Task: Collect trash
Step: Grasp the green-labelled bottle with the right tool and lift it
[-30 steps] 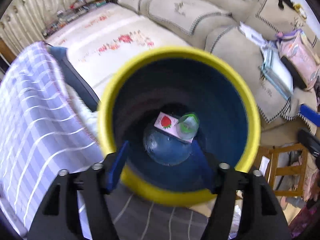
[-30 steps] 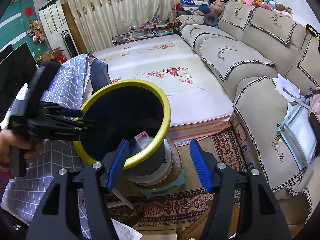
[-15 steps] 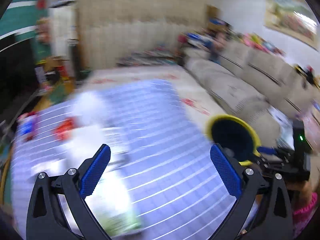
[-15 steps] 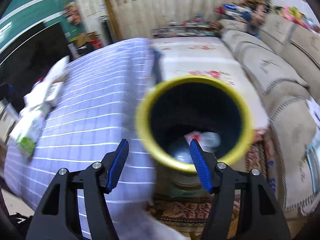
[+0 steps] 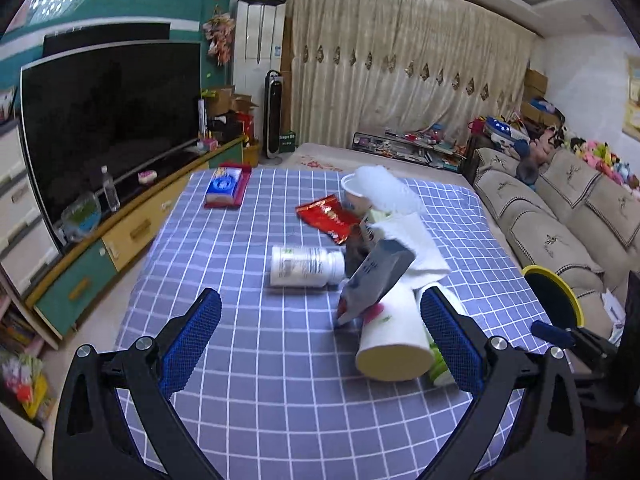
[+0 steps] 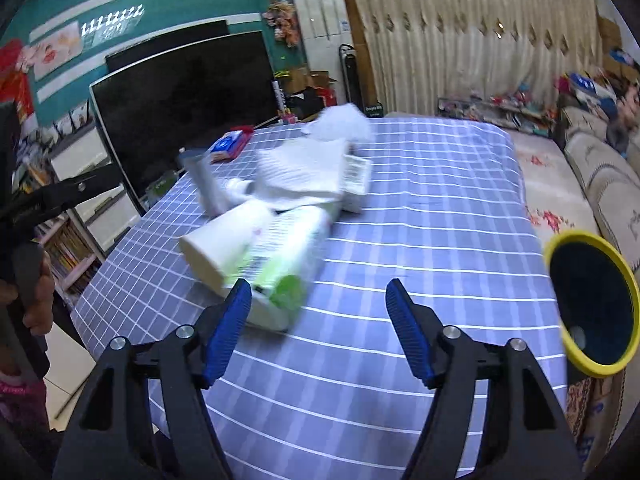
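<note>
Cylinders of white plastic (image 5: 307,267) and paper (image 5: 394,334) on checked cloth (image 5: 248,360).

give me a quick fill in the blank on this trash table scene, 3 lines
1. The white pill bottle lies on its ____ on the checked tablecloth.
2. The rim of the dark bin beside the table is coloured ____.
3. The left tongs are empty and stand wide ____.

Missing words: side; yellow; open

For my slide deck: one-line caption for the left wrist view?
Open left tool above checked tablecloth facing piled trash, yellow-rimmed bin at right.
</note>
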Action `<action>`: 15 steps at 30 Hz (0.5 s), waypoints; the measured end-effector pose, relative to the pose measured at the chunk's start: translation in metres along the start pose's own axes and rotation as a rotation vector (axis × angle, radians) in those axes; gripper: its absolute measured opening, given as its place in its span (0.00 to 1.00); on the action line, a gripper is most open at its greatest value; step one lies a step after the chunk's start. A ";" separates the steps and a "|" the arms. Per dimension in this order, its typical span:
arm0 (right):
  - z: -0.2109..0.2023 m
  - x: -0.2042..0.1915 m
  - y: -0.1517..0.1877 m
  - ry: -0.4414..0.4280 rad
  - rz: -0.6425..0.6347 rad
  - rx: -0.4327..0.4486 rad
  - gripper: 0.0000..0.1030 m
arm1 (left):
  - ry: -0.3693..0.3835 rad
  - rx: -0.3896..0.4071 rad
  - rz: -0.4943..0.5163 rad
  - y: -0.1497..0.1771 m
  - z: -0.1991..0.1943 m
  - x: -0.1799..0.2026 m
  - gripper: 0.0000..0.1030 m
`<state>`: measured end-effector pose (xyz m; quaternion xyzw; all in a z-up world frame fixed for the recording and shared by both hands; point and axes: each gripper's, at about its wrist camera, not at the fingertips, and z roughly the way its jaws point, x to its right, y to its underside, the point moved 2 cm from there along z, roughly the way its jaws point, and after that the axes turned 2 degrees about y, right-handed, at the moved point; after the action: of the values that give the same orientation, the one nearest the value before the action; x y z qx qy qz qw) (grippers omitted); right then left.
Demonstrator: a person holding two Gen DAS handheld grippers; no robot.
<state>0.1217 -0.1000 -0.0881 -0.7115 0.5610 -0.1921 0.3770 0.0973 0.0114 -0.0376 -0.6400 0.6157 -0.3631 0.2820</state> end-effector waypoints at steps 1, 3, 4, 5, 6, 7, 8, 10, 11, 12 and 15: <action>0.004 -0.006 0.002 0.005 -0.007 -0.002 0.64 | 0.006 -0.004 -0.004 0.004 0.000 0.000 0.95; 0.014 -0.016 0.003 0.003 -0.003 -0.016 0.64 | 0.015 -0.011 -0.005 0.009 0.001 -0.006 0.95; 0.020 -0.022 0.004 0.004 0.000 -0.024 0.64 | 0.018 -0.015 -0.004 0.011 0.002 -0.008 0.95; 0.024 -0.024 0.005 0.006 0.001 -0.030 0.64 | 0.021 -0.018 -0.005 0.012 0.005 -0.005 0.95; 0.029 -0.028 0.005 0.011 -0.001 -0.036 0.64 | 0.025 -0.022 -0.007 0.013 0.007 -0.007 0.95; 0.034 -0.032 0.005 0.024 -0.007 -0.041 0.64 | 0.026 -0.024 -0.011 0.013 0.010 -0.008 0.95; 0.038 -0.034 0.006 0.038 -0.014 -0.045 0.64 | 0.028 -0.027 -0.014 0.015 0.012 -0.011 0.95; 0.041 -0.036 0.007 0.054 -0.019 -0.050 0.64 | 0.033 -0.035 -0.020 0.017 0.016 -0.012 0.95; 0.045 -0.036 0.007 0.069 -0.025 -0.057 0.64 | 0.034 -0.037 -0.023 0.019 0.018 -0.012 0.95; 0.049 -0.037 0.007 0.082 -0.031 -0.066 0.64 | 0.036 -0.042 -0.027 0.021 0.020 -0.012 0.95; 0.056 -0.031 0.008 0.095 -0.025 -0.086 0.64 | 0.045 -0.053 -0.032 0.025 0.025 -0.011 0.95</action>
<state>0.1462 -0.0533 -0.1252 -0.7239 0.5772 -0.2062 0.3167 0.1028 0.0177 -0.0733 -0.6487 0.6210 -0.3655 0.2450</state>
